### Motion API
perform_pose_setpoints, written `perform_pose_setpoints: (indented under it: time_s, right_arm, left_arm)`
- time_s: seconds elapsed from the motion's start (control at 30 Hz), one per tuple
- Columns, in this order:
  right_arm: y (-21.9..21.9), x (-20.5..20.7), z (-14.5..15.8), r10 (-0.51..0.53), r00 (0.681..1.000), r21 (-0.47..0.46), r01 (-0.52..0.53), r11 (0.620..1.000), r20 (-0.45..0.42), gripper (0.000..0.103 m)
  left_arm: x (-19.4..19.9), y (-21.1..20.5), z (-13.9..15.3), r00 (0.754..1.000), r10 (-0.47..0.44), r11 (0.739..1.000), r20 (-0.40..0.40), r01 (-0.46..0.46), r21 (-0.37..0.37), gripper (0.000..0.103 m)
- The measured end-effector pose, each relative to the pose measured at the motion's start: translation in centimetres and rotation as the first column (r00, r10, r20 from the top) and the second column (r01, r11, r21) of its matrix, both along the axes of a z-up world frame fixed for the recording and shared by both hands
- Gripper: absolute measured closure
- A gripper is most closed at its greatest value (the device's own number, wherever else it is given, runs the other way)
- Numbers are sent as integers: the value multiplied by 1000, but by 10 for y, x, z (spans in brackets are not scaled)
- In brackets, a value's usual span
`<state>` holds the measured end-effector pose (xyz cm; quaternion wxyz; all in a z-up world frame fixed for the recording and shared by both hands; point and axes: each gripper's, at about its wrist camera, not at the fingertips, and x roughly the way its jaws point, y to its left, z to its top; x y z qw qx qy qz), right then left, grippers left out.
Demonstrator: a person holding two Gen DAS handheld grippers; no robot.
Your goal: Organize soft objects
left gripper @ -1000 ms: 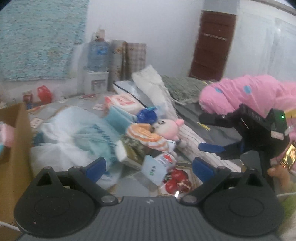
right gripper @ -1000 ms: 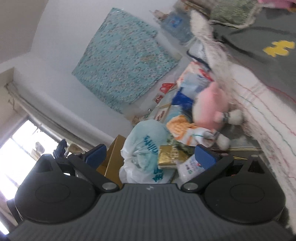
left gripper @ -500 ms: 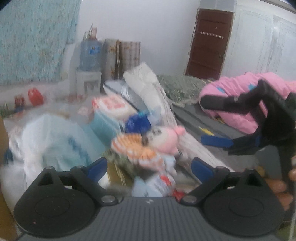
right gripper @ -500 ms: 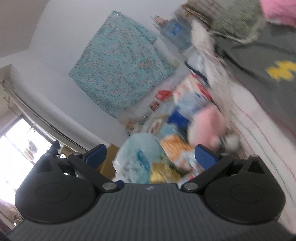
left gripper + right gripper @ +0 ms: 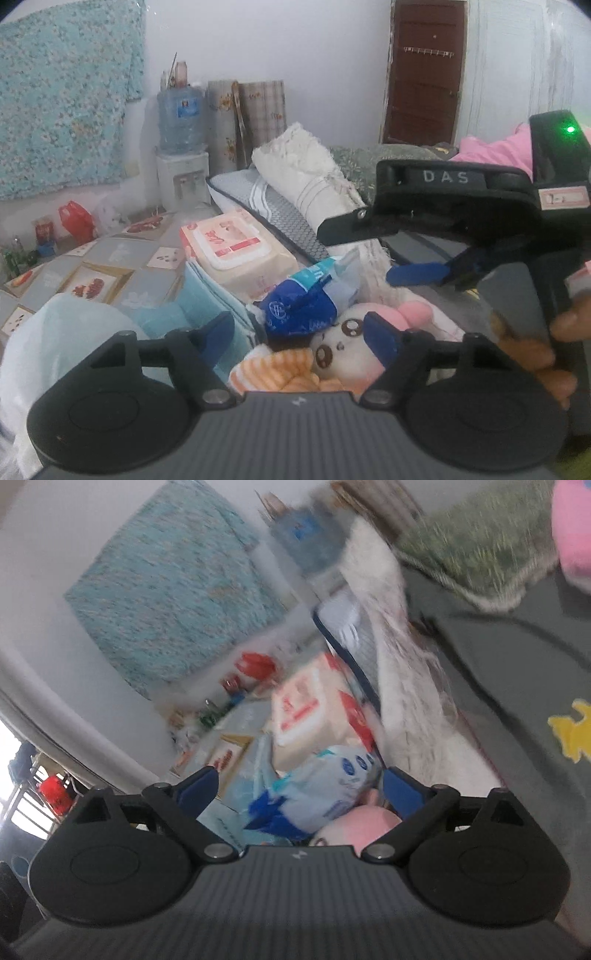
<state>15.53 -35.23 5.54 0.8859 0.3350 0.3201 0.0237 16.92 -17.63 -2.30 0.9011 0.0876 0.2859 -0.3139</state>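
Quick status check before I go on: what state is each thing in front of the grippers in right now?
Left gripper: open, fingers just closing in, either side of the plush doll's face, not pressing.
Right gripper: open, holding nothing.
Plush doll: lying down, face up.
Blue pack: lying against the doll's head.
Wipes pack: lid shut, lying flat.
Door: shut.
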Motion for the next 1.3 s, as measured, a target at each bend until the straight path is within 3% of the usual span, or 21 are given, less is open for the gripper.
perform_pose_setpoints:
  time_s: [0.17,0.27,0.47,0.57,0.7,0.87,1.13,1.3]
  right_arm:
    - [-13,30,-18,32,992,40,-28,999,-122,9]
    - [-22,43,-30,67,981,123,-45,991,-182,9]
    - [-27,72,-47,154,951,255,-83,963,-269,9]
    - [-26,83,-53,181,938,273,-98,957,-297,9]
    - [-22,89,-56,217,931,275,-135,952,-294,14]
    - [-30,85,-61,219,946,327,-133,936,-241,38]
    - [-42,75,-63,164,974,374,-95,923,-157,42]
    - [-45,70,-49,156,982,379,-106,919,-105,43]
  left_arm:
    - [18,-15,-4,1000,-16,999,1,16,46,31]
    - [27,-24,-7,1000,-28,996,-5,28,86,32]
    - [46,-35,-15,991,-48,995,-123,58,82,36]
    - [49,-38,-16,987,-45,996,-152,56,73,39]
    - [50,-42,-15,985,-36,997,-166,47,63,43]
    - [52,-45,-15,985,-25,999,-174,33,43,48]
    - [46,-54,-8,993,-14,999,-116,20,47,54]
    - [41,-52,7,996,-7,1000,-87,8,17,54]
